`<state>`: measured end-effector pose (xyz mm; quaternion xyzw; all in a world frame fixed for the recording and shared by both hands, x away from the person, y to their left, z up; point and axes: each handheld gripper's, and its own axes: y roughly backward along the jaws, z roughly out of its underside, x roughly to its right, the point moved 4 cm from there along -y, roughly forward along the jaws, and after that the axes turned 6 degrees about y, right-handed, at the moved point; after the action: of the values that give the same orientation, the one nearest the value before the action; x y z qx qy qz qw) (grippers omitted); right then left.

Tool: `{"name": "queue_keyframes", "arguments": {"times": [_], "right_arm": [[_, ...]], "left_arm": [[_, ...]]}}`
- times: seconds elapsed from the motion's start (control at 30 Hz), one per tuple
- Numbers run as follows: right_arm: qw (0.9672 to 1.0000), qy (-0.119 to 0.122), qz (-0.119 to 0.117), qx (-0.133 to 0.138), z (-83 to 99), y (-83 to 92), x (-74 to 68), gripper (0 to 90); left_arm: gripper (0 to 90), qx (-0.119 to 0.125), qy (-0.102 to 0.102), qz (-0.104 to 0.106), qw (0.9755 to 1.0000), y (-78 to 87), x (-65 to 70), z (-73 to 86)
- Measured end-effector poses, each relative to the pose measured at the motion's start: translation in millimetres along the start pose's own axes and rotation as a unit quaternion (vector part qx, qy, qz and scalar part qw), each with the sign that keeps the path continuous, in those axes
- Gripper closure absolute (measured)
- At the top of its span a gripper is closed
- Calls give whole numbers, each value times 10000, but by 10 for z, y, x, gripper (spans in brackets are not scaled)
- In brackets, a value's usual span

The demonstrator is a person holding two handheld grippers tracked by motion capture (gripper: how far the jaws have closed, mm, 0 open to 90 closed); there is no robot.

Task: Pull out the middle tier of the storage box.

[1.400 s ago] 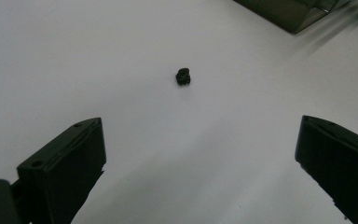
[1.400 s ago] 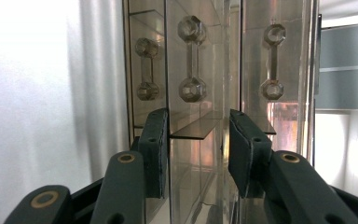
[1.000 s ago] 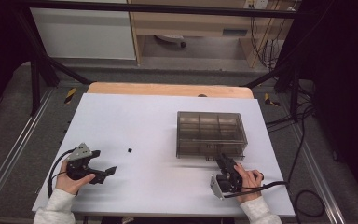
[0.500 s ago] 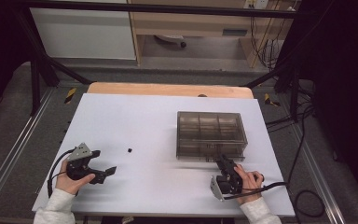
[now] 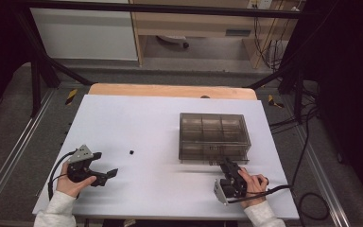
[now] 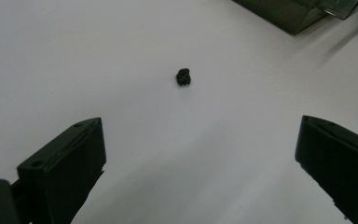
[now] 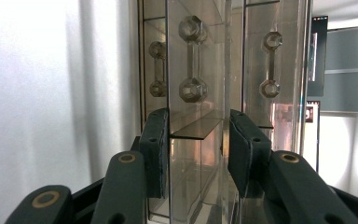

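I see a white table top across frame center, wooden edge strip along its far side. White cabinet upper left, wooden shelf unit top center, hanging cables upper right, grey floor at left.

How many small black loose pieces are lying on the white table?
1. The small black piece lies on the white table, between the left gripper and the clear compartment box. Others may be hidden inside the tinted box.

Overhead camera faces forward; gripper cameras sit close above the table
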<state>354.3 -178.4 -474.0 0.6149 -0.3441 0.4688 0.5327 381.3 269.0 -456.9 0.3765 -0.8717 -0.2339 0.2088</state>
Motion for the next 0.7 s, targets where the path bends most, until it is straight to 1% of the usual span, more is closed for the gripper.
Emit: {"name": "queue_keyframes", "arguments": {"times": [0.7], "right_arm": [[10000,2,-69,10,-9,78,-7,621]], "left_arm": [[11,-8,-12,4,10000,1,5,0]]}}
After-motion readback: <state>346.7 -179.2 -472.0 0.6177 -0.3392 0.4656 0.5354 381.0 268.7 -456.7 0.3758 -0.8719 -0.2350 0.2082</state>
